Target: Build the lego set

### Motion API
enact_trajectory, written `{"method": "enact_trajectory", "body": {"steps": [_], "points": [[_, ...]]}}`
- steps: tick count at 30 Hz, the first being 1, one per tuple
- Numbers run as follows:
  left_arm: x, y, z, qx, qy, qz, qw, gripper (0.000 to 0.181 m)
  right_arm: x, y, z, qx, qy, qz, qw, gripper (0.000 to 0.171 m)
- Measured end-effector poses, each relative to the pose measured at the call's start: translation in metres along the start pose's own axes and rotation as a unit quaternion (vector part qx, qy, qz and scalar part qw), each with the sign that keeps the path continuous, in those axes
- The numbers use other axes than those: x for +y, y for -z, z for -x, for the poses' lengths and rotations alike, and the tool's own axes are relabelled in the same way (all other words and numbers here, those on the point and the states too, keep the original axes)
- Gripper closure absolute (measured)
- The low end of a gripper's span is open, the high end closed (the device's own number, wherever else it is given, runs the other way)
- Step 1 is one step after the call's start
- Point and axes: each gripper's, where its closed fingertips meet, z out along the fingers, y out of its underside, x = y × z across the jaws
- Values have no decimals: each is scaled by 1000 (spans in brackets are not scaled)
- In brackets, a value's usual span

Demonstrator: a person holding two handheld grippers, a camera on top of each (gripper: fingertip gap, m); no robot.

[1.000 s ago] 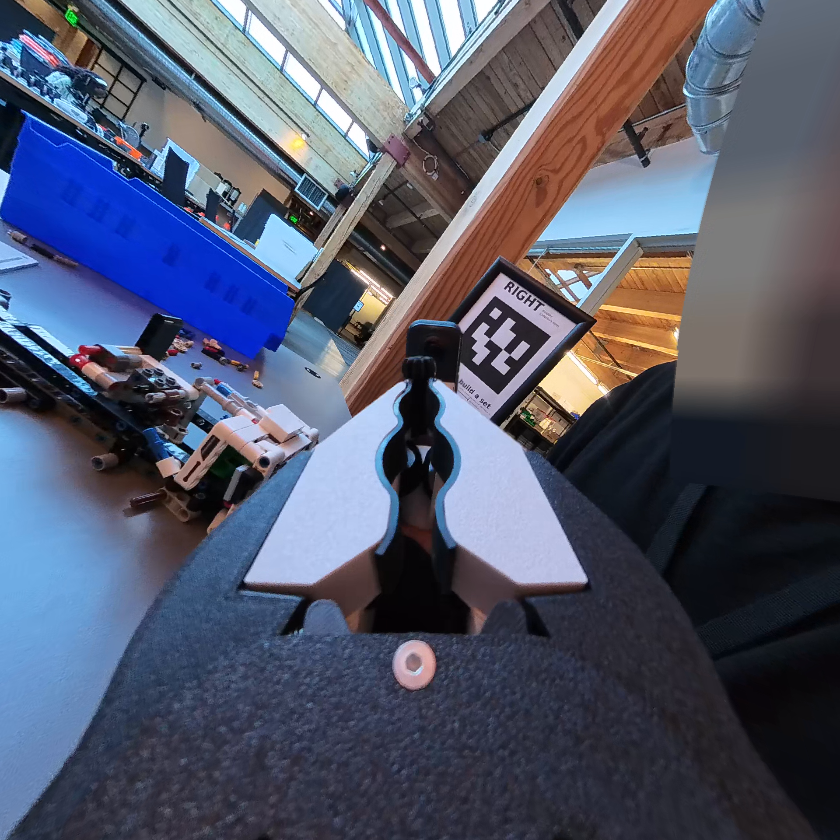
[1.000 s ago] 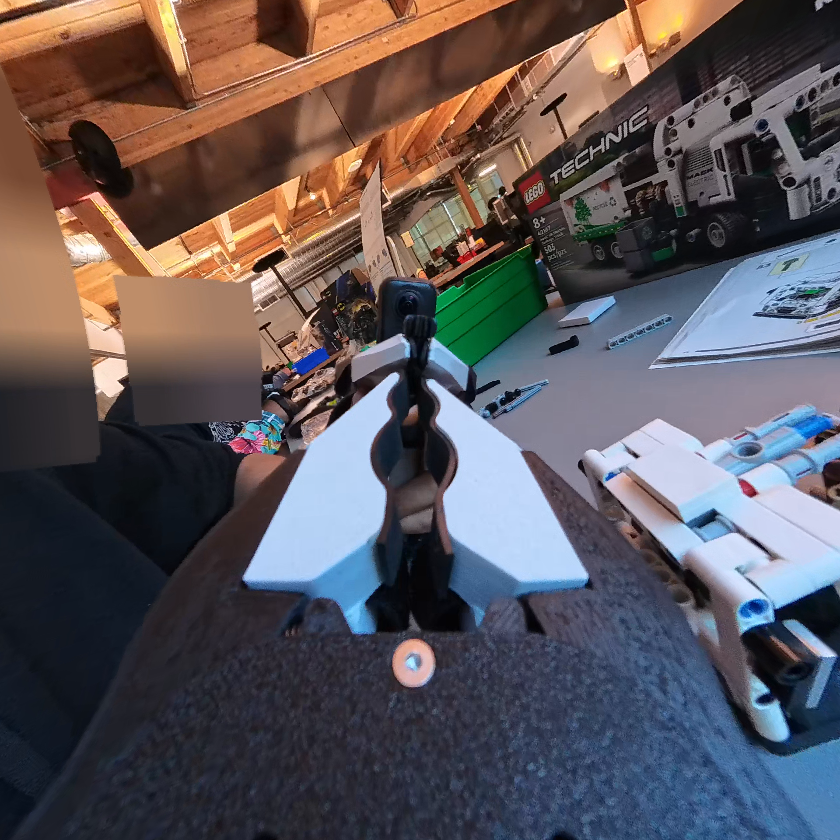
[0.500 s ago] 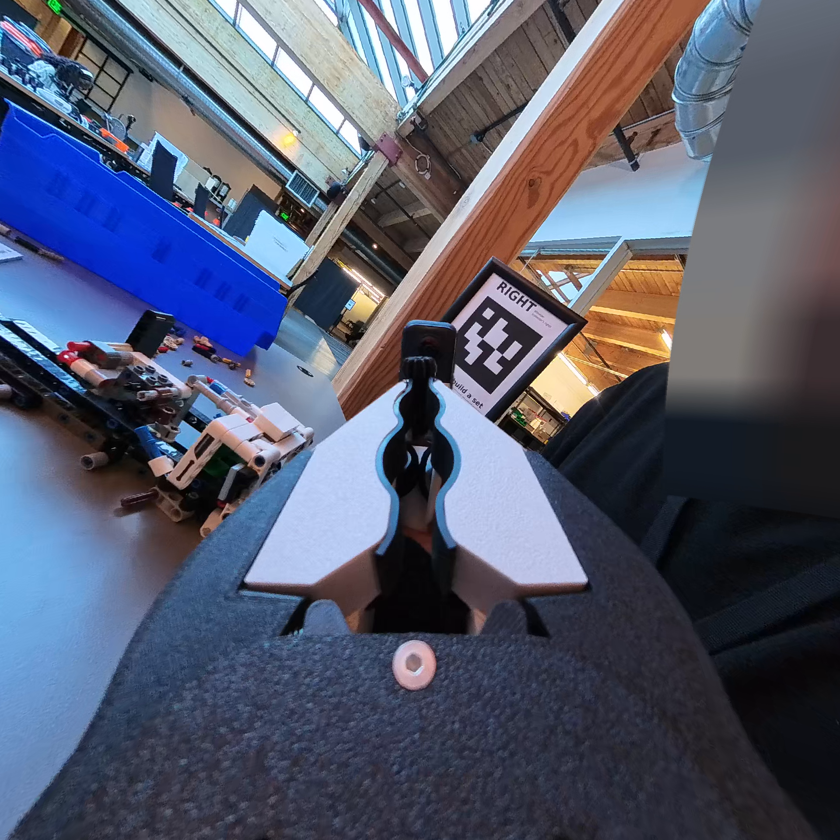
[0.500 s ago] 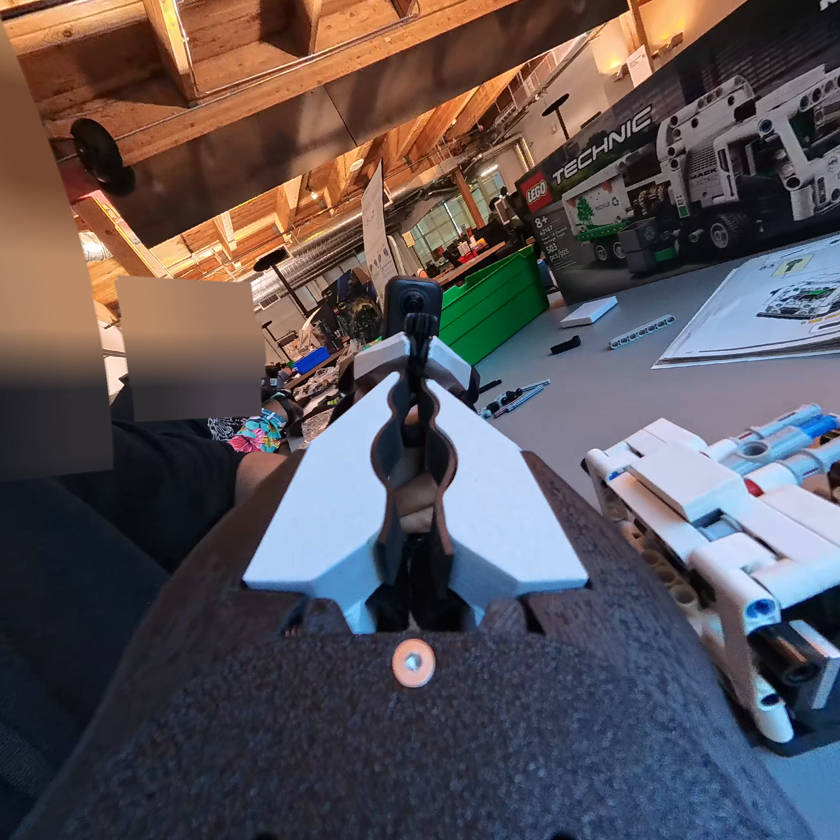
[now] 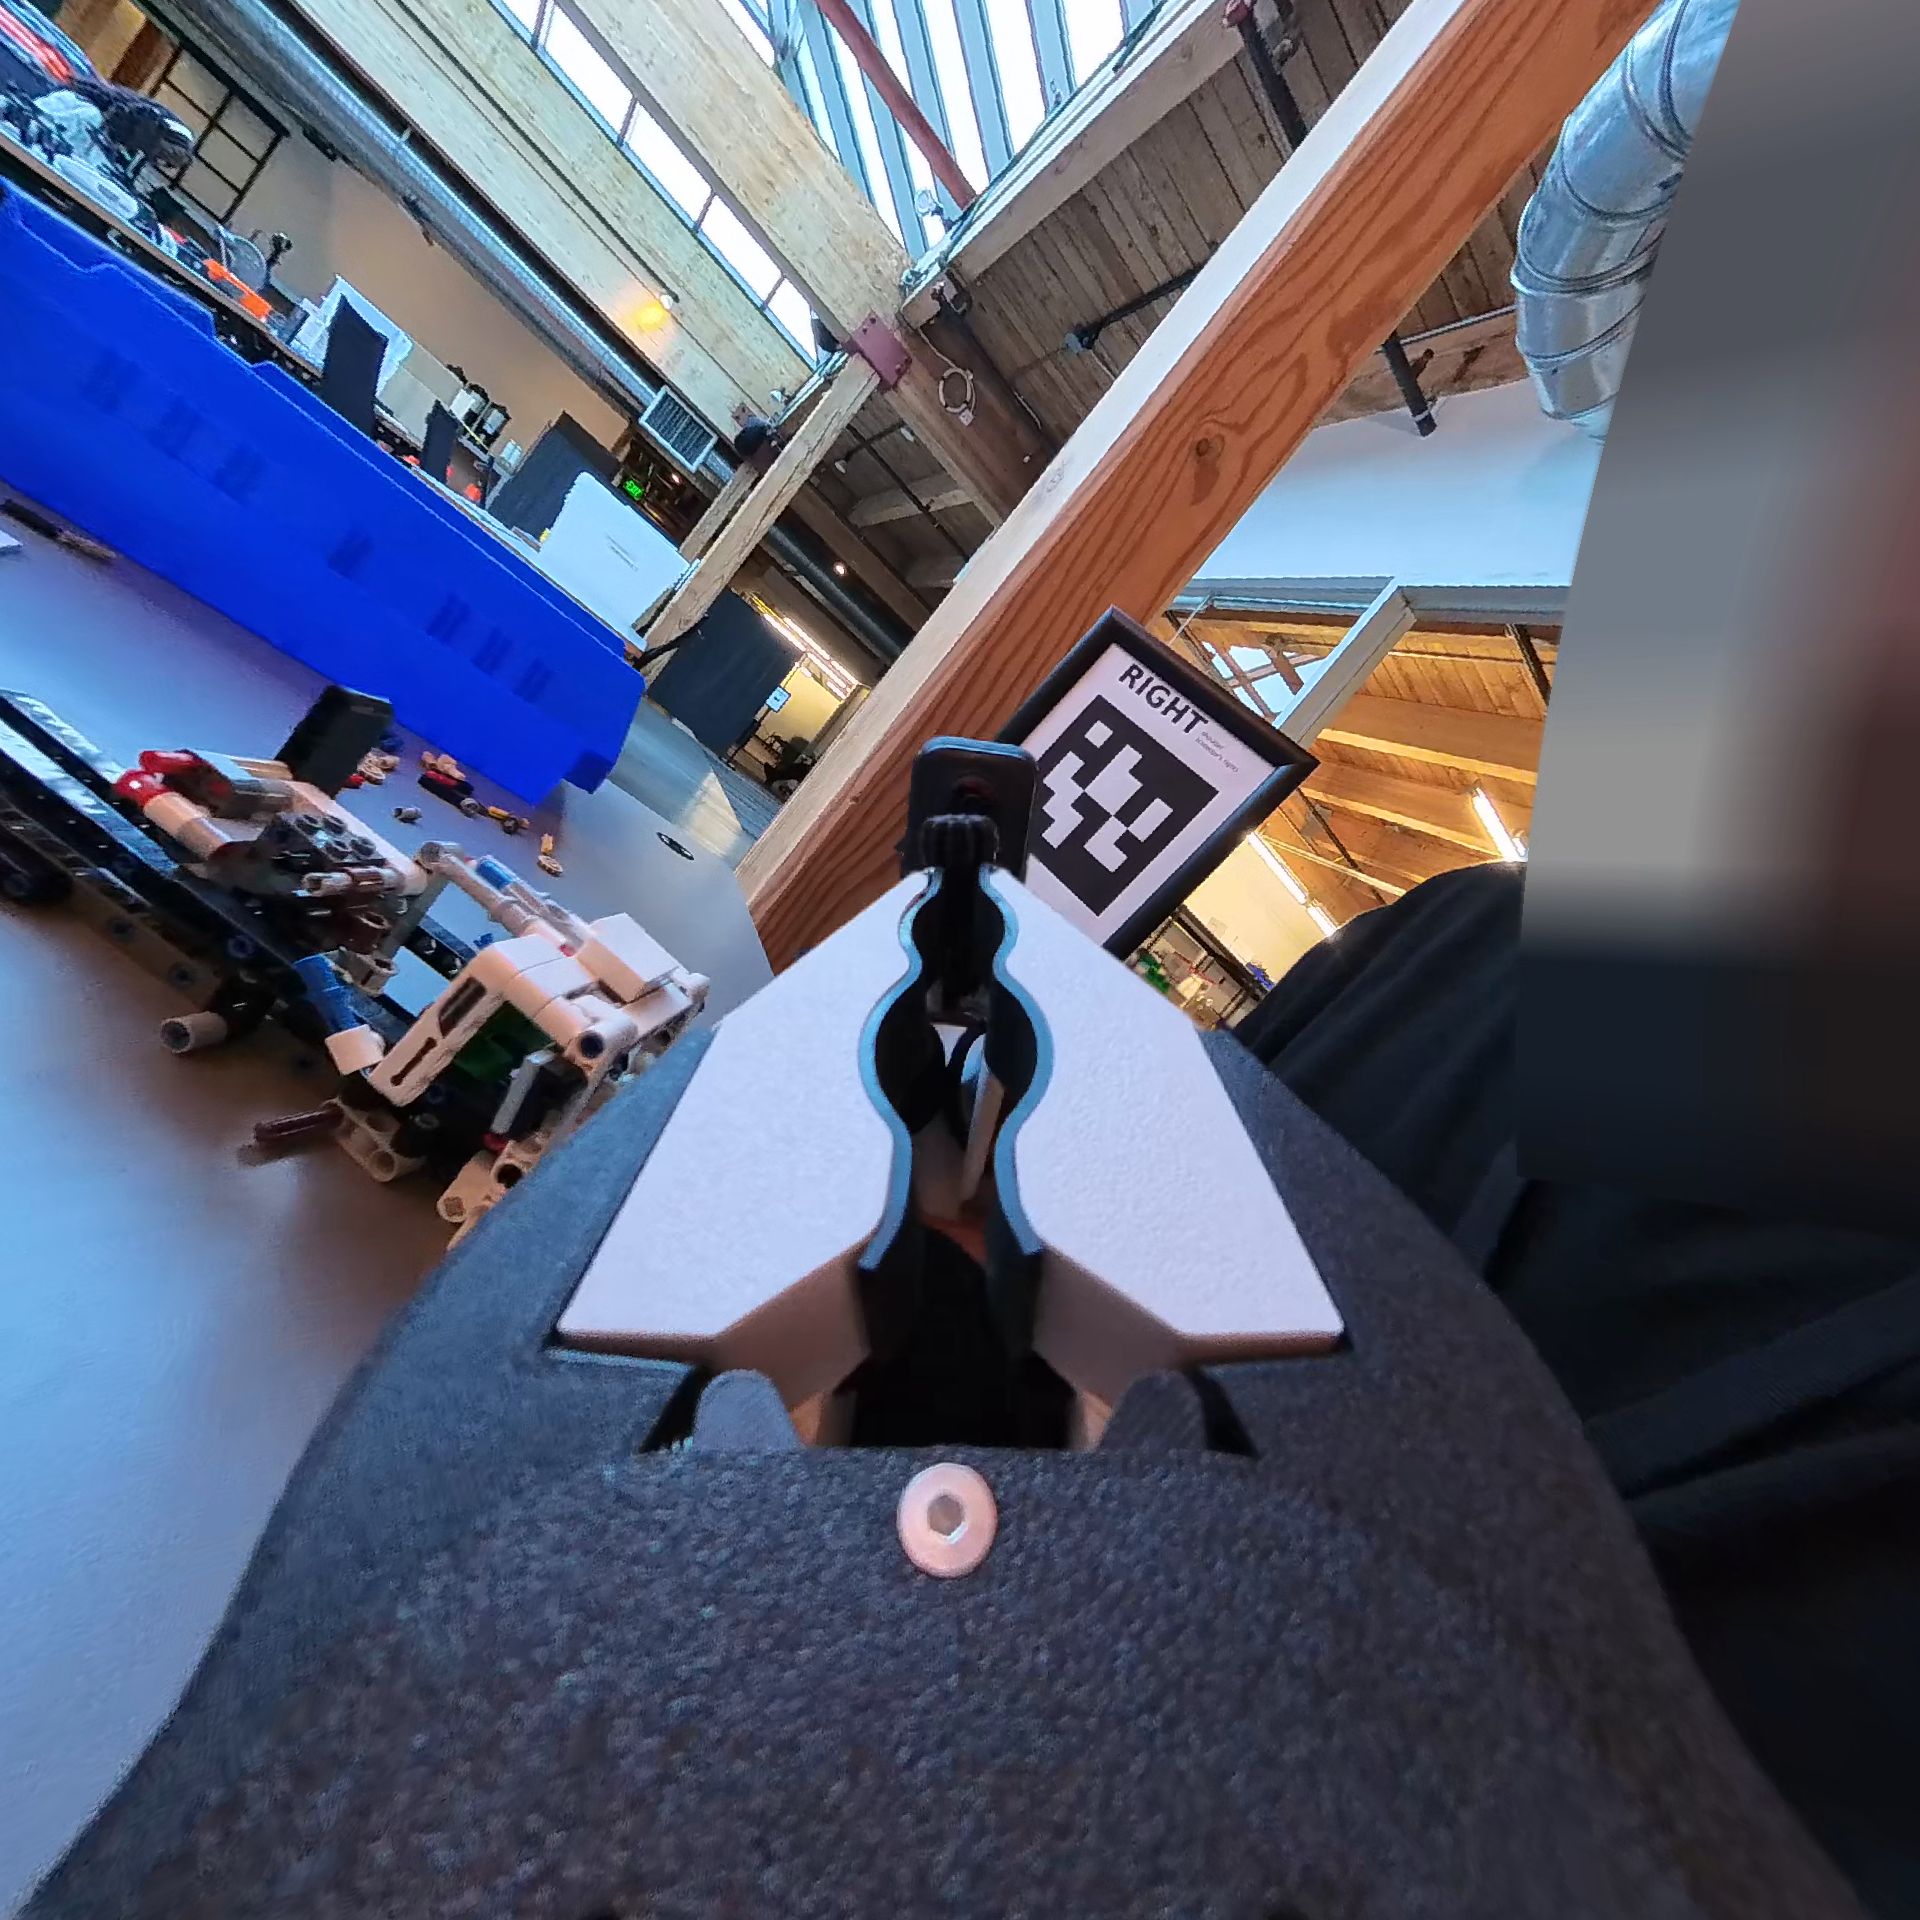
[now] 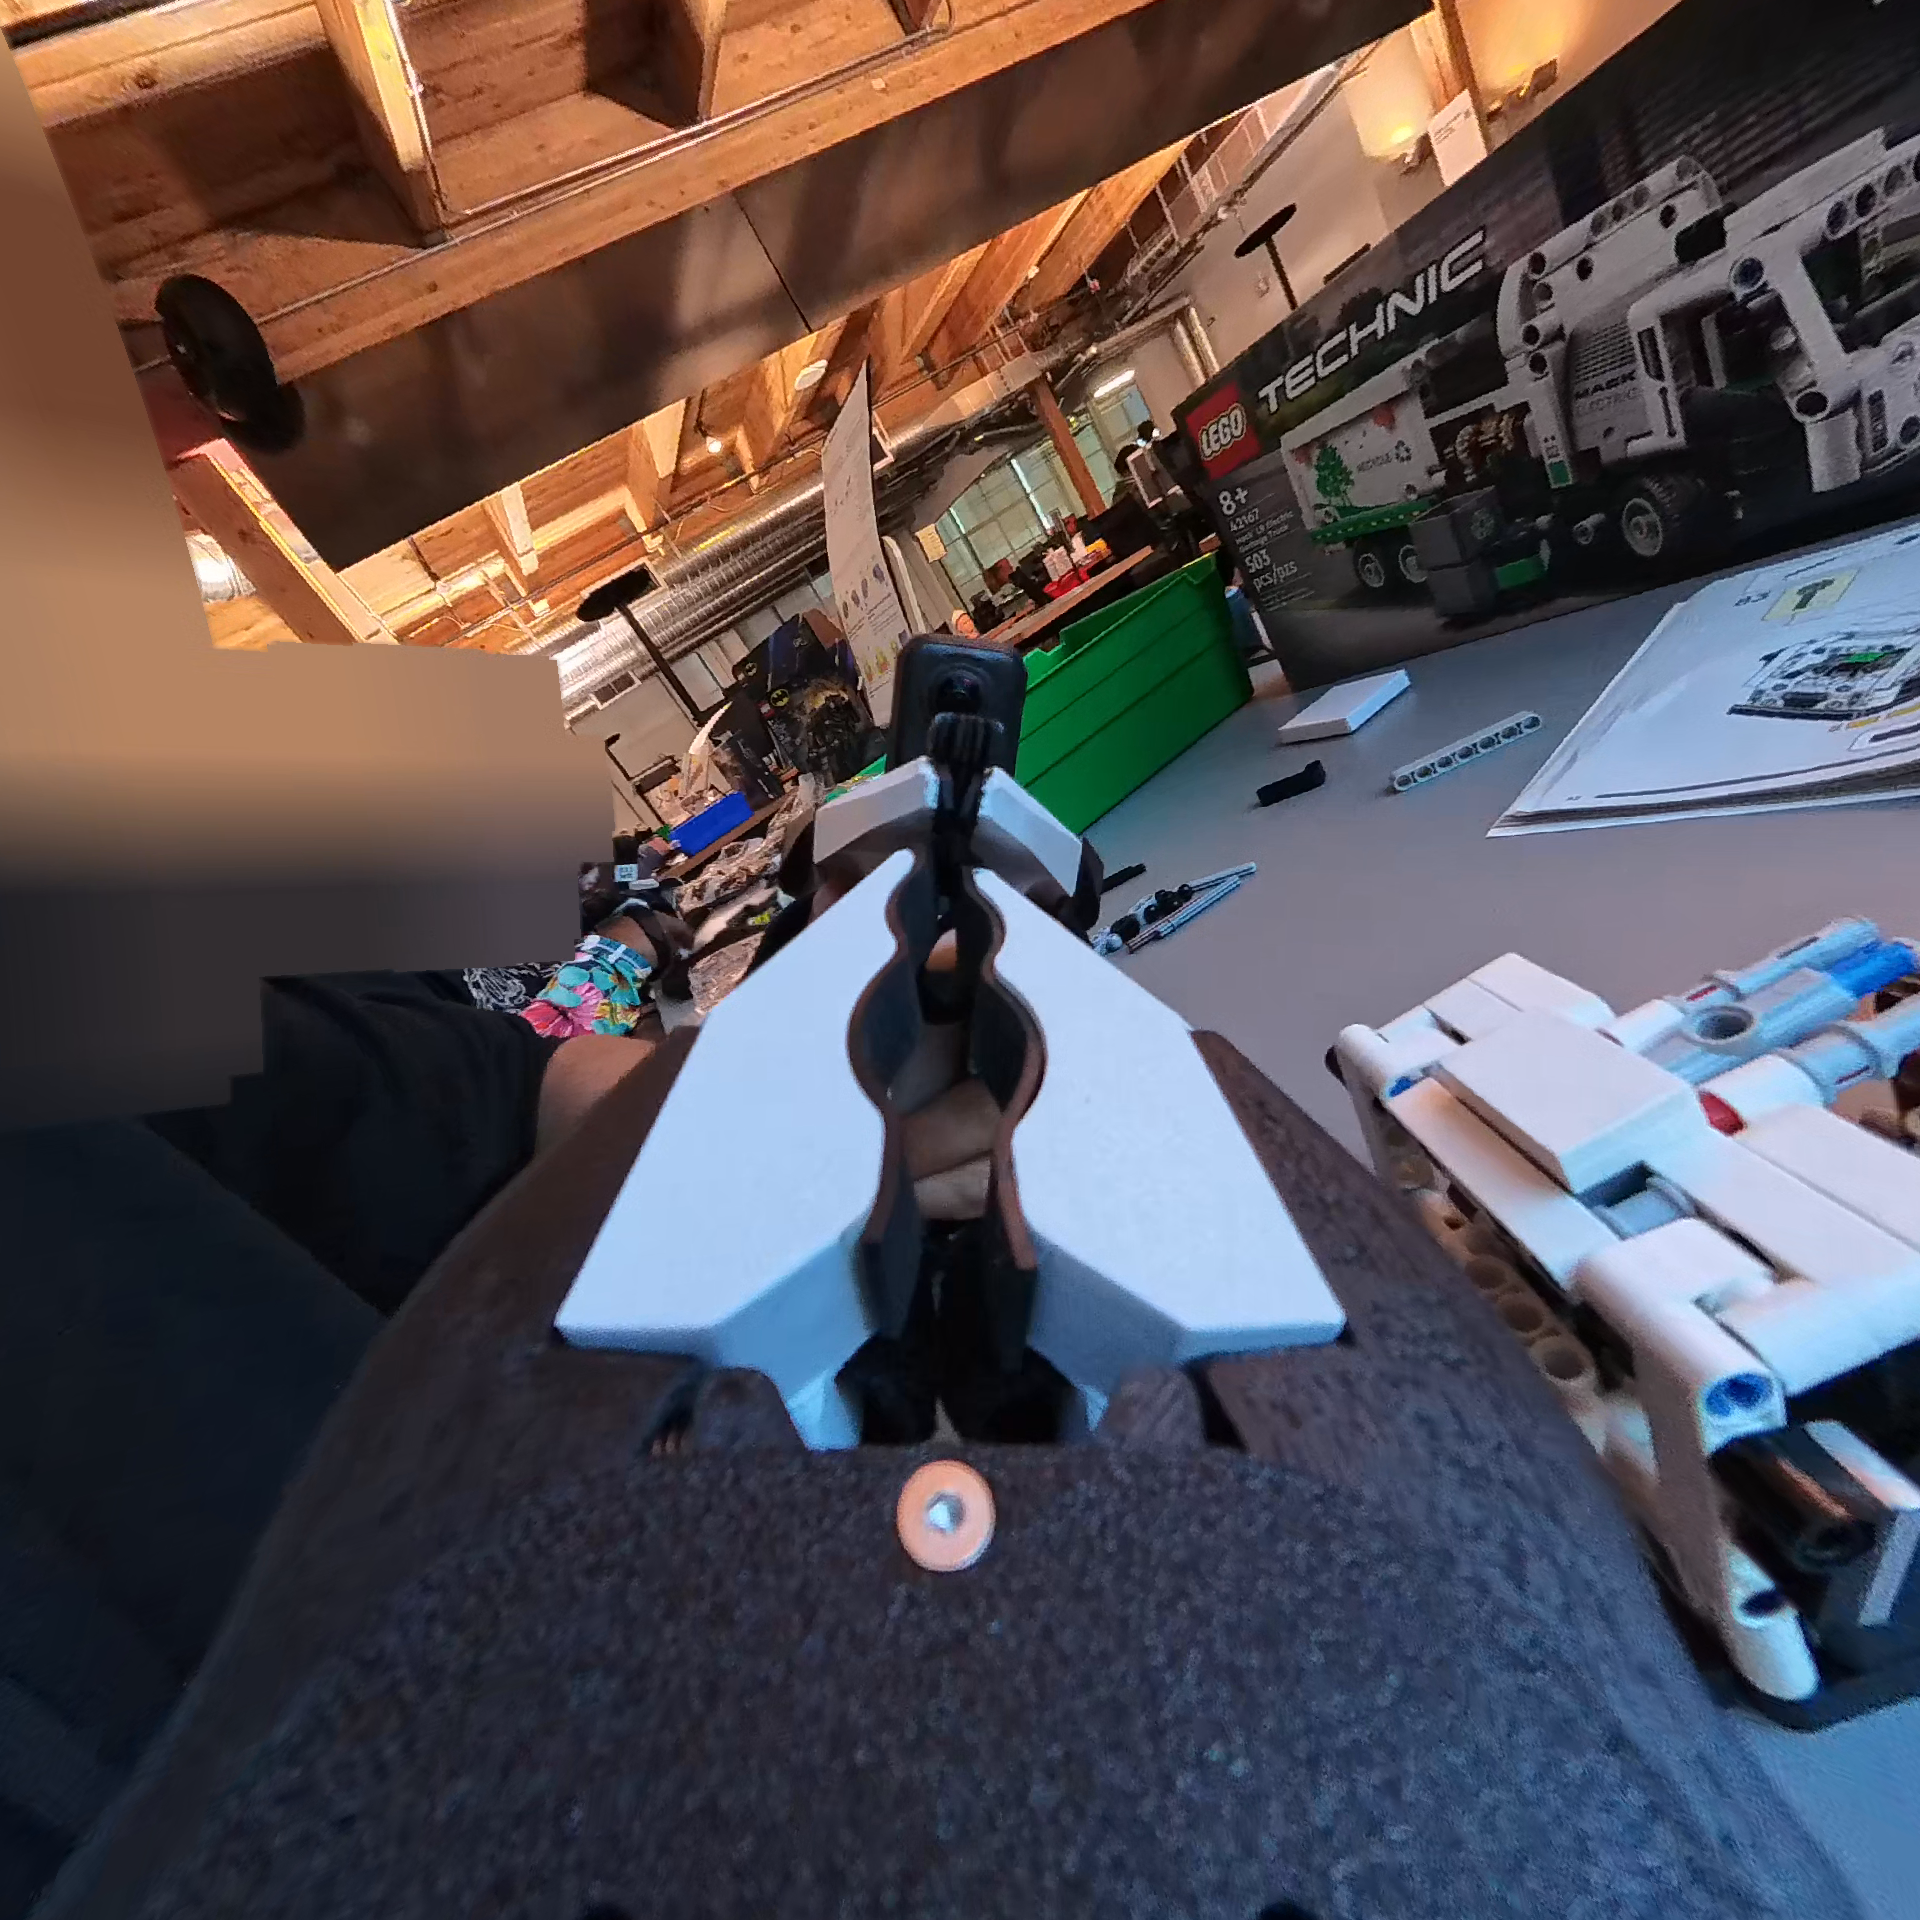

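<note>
My left gripper (image 5: 958,883) and right gripper (image 6: 951,883) point at each other, tip to tip, above the table's near edge. Both are shut. A small black ribbed lego piece (image 5: 961,831) sticks up at the meeting tips; it also shows in the right wrist view (image 6: 958,743). Both grippers seem to pinch it. The left gripper's white fingers (image 6: 868,821) show just beyond the right one's tips. The partly built white truck model (image 5: 520,1018) lies on the grey table left of the left gripper, and right of the right gripper (image 6: 1621,1195).
A blue bin (image 5: 260,499) and loose small parts (image 5: 468,800) lie beyond the model. The set's box (image 6: 1558,416), an open instruction booklet (image 6: 1766,707), a green bin (image 6: 1132,675) and loose beams (image 6: 1465,764) are on the table. A framed marker sign (image 5: 1143,790) stands behind. A person in black sits close. The tips of both grippers are at nearly the same place.
Both grippers stay shut and tip to tip on the black piece. The views have only drifted slightly; the model has not moved.
</note>
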Motion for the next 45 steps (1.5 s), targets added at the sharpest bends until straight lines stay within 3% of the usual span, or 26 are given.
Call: {"method": "enact_trajectory", "body": {"steps": [5,8,11,14,18,20,22,25,27,29,35,40,45], "points": [[-7,2,5,1,36,-18,999,180,2,-1,-4,22,8,39,999,168],[-13,7,10,2,76,-30,997,180,6,5,-3,58,120,113,985,146],[-3,2,8,-3,65,-2,998,180,-8,13,0,88,268,175,943,143],[-3,2,8,4,80,-2,997,180,-25,18,-8,110,400,232,880,131],[0,1,8,0,72,7,997,180,-16,18,-13,78,474,311,820,121],[2,0,7,2,67,14,998,180,-11,19,-14,56,477,333,811,120],[5,-2,5,-1,53,26,998,180,-11,21,-8,20,445,336,830,120],[7,-6,-8,12,10,40,999,180,-28,22,-1,-27,356,300,884,125],[8,-8,-15,17,-22,49,998,180,-39,24,6,-80,234,277,929,129],[13,-10,-19,12,-68,68,995,180,-44,25,13,-132,117,255,951,136],[20,-14,-22,-7,-153,91,984,180,-31,26,26,-200,43,227,952,143],[9,-6,-7,-52,-182,89,978,179,-49,51,-8,-134,105,166,971,144],[-4,3,12,-99,-213,92,968,179,-80,89,-51,-105,6,64,992,147]]}}
